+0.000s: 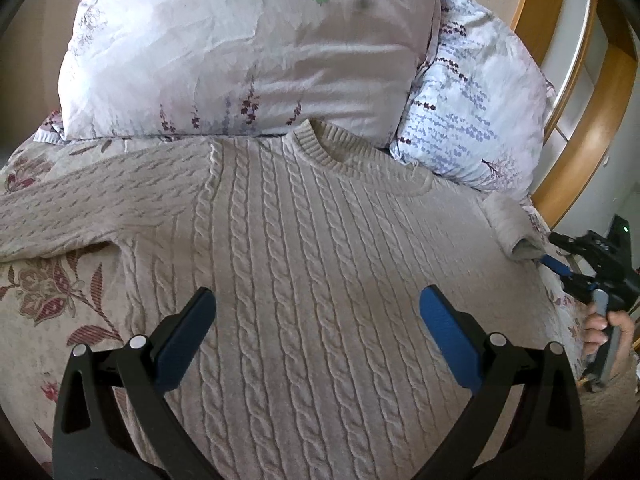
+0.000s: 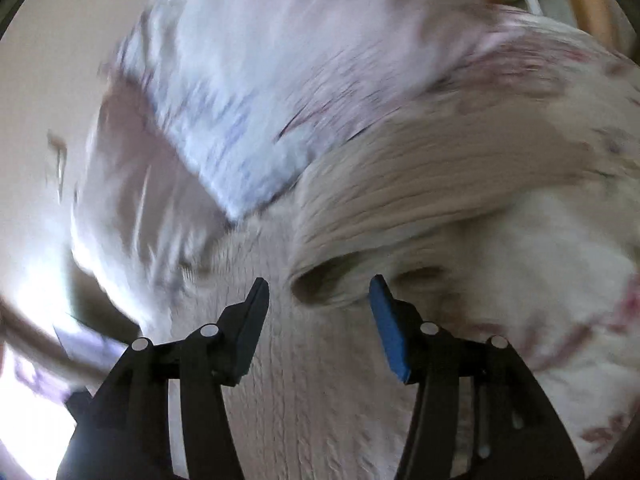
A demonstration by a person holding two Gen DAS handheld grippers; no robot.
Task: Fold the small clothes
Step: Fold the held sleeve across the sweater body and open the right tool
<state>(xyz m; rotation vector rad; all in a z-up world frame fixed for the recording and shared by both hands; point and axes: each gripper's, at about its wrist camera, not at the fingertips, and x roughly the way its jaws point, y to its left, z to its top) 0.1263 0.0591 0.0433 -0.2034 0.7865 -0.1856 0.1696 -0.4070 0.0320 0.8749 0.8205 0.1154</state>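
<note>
The left gripper (image 1: 318, 312) hovers with jaws apart over the cable-knit sweater (image 1: 312, 240), spread flat on the bedspread (image 1: 52, 304). The right gripper (image 2: 319, 294), jaws apart and empty, sits at the folded-in sleeve cuff (image 1: 510, 226). The other sleeve and body look unfolded. Pillows (image 1: 248, 48) crowd the collar.

A bed with a floral bedspread (image 1: 52, 292) filled the view; two flower-printed pillows (image 1: 248, 52) leaned at its head; a curved wooden bed frame (image 1: 588, 152) stood right; daylight was soft.
</note>
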